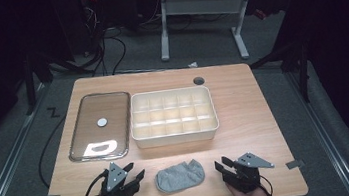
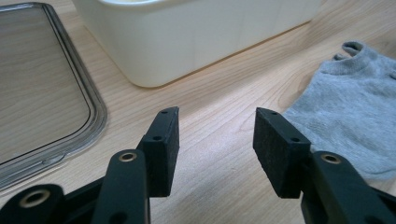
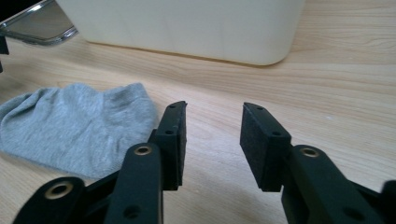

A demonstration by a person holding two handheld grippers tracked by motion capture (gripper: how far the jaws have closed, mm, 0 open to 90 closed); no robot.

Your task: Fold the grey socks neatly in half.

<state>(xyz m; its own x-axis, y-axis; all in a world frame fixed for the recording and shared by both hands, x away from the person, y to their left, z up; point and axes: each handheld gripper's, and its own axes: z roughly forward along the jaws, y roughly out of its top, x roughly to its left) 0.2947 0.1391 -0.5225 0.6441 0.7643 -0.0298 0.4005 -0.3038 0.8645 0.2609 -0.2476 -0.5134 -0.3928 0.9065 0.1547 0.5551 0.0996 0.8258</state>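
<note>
— What's nearest us, at the front edge?

— Two hands, cut off at the bottom of the high view so you only see knuckles and a bit of wrist. The left hand-held gripper (image 1: 130, 175) has its jaws standing wide with only bare wood between them. The right hand-held gripper (image 1: 222, 165) has its jaws apart too, a little narrower, and nothing between them either.

— And the sock?

— The grey sock (image 1: 180, 176) lies flat on the surface (image 1: 257, 133) between the two grippers, near each but touched by neither. In the left gripper view it sits off to the right of the jaws, its cuff end curled up and partly cut by the frame edge. In the right gripper view it lies to the left, and the left jaw hides its near corner.

— Behind that?

— A cream divided box (image 1: 173, 116), its compartments in rows; I can't make out anything inside them. From the gripper views you see just its outer wall, the top cropped away.

— To its left?

— A clear lid (image 1: 100, 125) with a metal-looking rim lying flat just beside the box, a small round knob in the middle and a bright glare patch near its front that blurs the surface under it.

— Farther back?

— A round hole (image 1: 199, 81) in the surface, then dark floor with cables and a white desk frame (image 1: 200, 21), hard to read.
</note>
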